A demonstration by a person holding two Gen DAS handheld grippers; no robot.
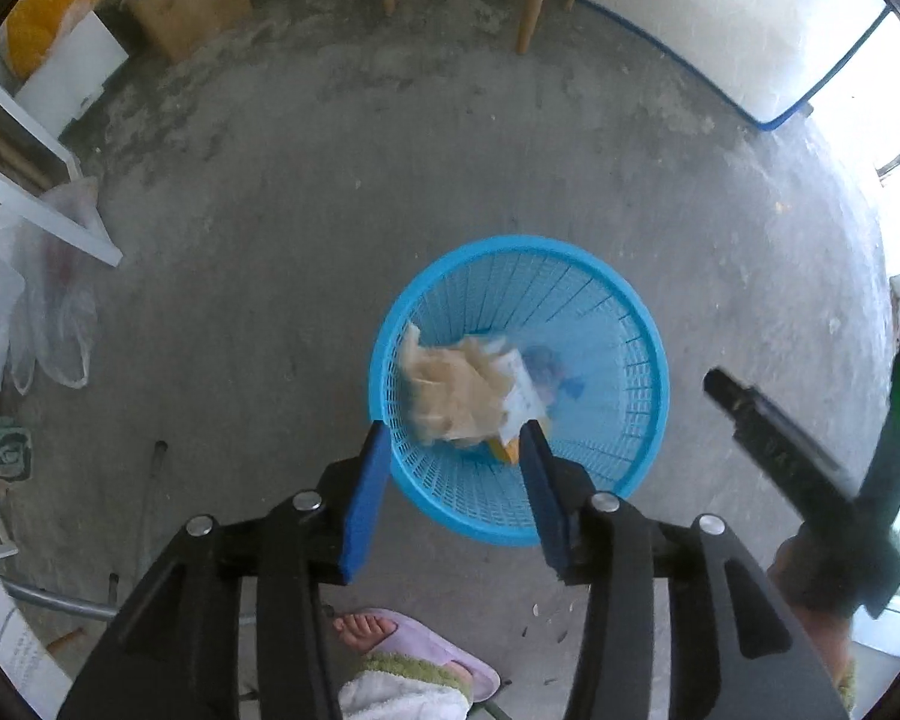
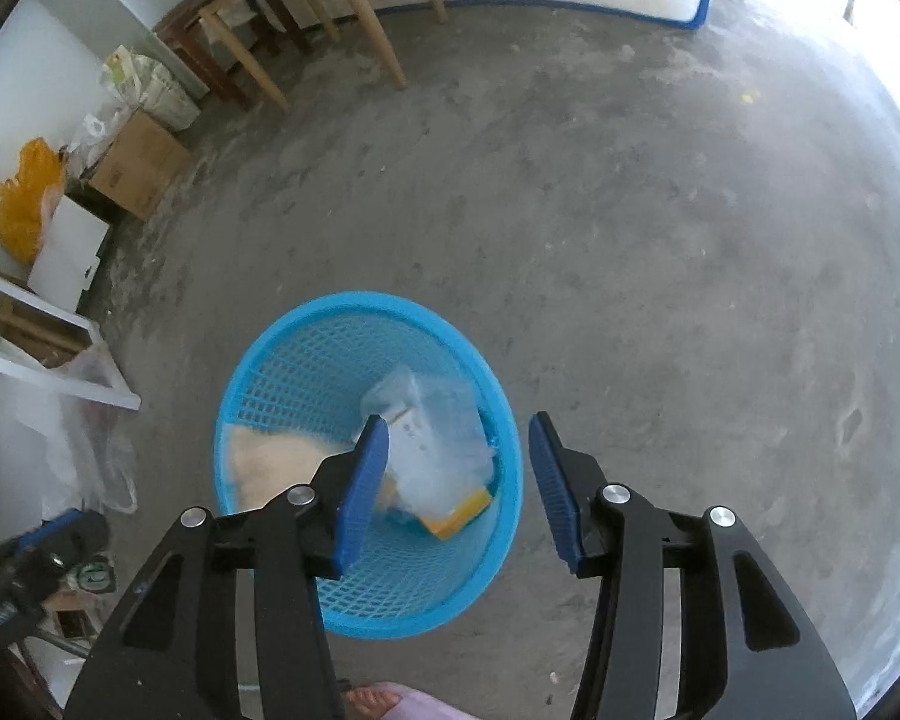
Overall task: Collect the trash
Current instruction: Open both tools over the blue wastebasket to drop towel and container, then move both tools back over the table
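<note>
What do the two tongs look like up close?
Both the left tongs and the right tongs have black angular plastic arms with round silver rivets at the joints. Each ends in two flat, ribbed blue pads. No cables show.

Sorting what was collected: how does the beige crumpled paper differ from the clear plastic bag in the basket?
The crumpled paper is beige and opaque; the plastic bag is see-through, with a white label. In the right wrist view the paper lies at the left, the bag at the right. Both are inside the blue basket, blurred.
</note>
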